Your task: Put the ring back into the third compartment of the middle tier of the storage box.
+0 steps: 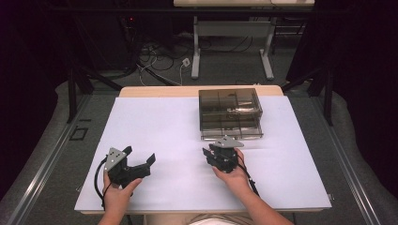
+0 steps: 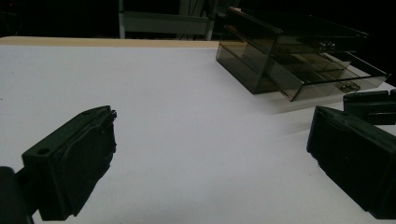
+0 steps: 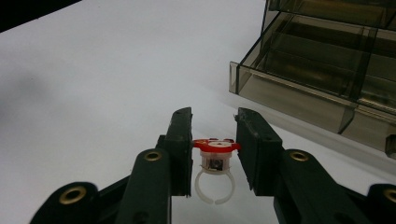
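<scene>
Clamped in the right claw [image 3: 214,122]: a white plastic ring with red top [image 3: 214,164]. Smoked transparent drawer box [image 3: 327,70] sits just beyond. Left claw [image 2: 210,158] spread wide above the white surface [image 2: 154,93].

You have two tongs in your hands: the left tongs [image 1: 140,161] and the right tongs [image 3: 214,128]. There is one toy ring [image 3: 214,168] with a red top, one smoky clear drawer box [image 1: 229,112] showing two drawers stacked, and one table [image 1: 155,122] under a single white sheet.
</scene>
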Demonstrator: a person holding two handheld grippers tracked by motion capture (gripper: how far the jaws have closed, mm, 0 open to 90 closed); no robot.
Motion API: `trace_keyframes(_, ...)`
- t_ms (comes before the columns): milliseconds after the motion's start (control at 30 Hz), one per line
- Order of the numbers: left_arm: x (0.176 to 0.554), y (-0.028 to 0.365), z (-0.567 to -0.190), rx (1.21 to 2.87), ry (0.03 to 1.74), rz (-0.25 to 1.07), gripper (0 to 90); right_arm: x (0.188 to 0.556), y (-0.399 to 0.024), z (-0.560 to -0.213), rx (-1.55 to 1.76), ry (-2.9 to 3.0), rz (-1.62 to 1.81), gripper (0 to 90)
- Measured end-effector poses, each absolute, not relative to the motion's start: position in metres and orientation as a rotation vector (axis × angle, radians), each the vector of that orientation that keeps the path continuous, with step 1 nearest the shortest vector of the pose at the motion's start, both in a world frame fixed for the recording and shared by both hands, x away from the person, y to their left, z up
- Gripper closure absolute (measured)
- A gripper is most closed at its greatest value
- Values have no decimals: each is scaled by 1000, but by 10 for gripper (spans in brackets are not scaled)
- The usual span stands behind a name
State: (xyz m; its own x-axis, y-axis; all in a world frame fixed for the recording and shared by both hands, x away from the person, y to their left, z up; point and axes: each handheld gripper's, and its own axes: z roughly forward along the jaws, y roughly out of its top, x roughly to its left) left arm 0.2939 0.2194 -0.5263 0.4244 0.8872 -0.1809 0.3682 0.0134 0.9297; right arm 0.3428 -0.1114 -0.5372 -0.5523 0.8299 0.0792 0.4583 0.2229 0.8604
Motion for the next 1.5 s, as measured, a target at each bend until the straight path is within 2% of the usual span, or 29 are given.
trace_keyframes(1500, 294, 220, -527, 1557, 1150, 582, 13, 356, -138, -508, 1194, 2005, 1290, 669)
